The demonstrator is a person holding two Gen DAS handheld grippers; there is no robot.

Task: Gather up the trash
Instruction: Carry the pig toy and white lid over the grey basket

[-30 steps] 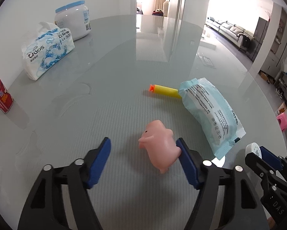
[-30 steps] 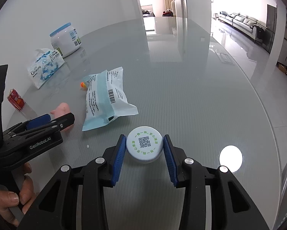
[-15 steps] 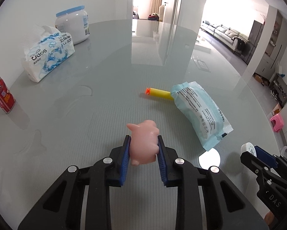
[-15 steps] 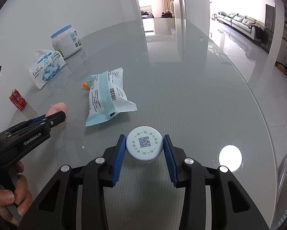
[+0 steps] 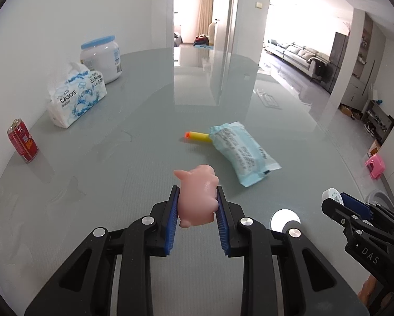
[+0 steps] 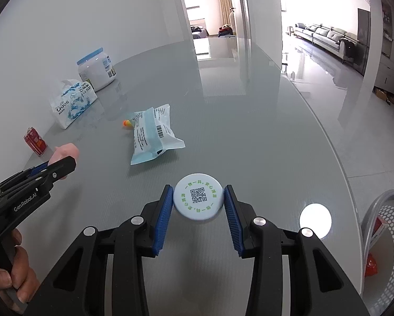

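Note:
My left gripper (image 5: 197, 205) is shut on a pink toy pig (image 5: 197, 194), held above the grey glass table (image 5: 118, 184). The pig (image 6: 65, 154) also shows at the left of the right wrist view, at the tip of the left gripper (image 6: 61, 167). My right gripper (image 6: 198, 202) is shut on a round white cap (image 6: 197, 200) with a QR code and green print; the same right gripper (image 5: 334, 201) appears at the lower right of the left wrist view. A light-blue wipes packet (image 5: 243, 155) and a yellow foam dart (image 5: 198, 136) lie on the table ahead.
A tissue pack (image 5: 75, 97), a white jar with a blue lid (image 5: 101, 59) and a red can (image 5: 22, 141) stand along the wall at left. A white mesh basket (image 6: 384, 242) holding some red wrappers sits beyond the table edge at right. A hand (image 6: 15, 273) grips the left tool.
The left jaws closed on the pink pig, then lifted it off the table. The right gripper rose slightly with the cap still held, and the basket came into its view.

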